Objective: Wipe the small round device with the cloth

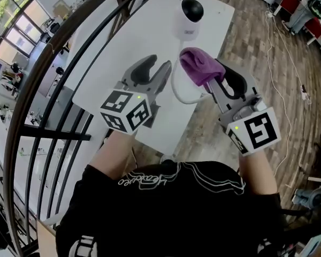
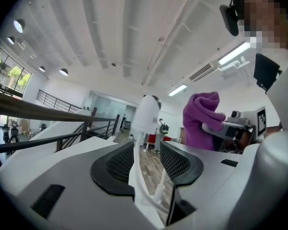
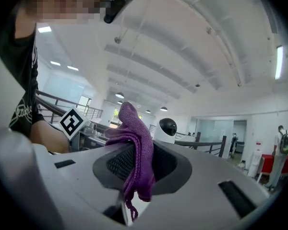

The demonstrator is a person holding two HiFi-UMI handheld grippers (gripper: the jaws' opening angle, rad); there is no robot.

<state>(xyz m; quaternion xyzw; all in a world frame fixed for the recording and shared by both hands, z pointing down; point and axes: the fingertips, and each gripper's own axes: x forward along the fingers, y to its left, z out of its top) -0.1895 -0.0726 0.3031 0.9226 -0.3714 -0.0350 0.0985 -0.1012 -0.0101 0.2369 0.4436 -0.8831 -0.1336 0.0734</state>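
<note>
- Head view, nearest the person: the left gripper (image 1: 160, 64) hangs over the near edge of the white table (image 1: 117, 58), its jaws spread wide with nothing pinched between them.
- Beside it, the right gripper (image 1: 207, 75) is clamped on a purple cloth (image 1: 195, 64). The cloth bunches out past the jaw tips and looks soft, limp and light, so it should mould to a curve, though a loose fold could slip.
- A white cable (image 1: 176, 91) loops across the table between the grippers and beyond them.
- Farthest off, the small round device (image 1: 190, 16) stands upright near the table's far edge, well apart from both grippers.
- It looks like light, smooth, hard plastic with a glossy black dome, so a wipe may push or tip it. I'd steady it by the white lower body with the free left gripper and keep off the dome, which looks prone to scratching.
</note>
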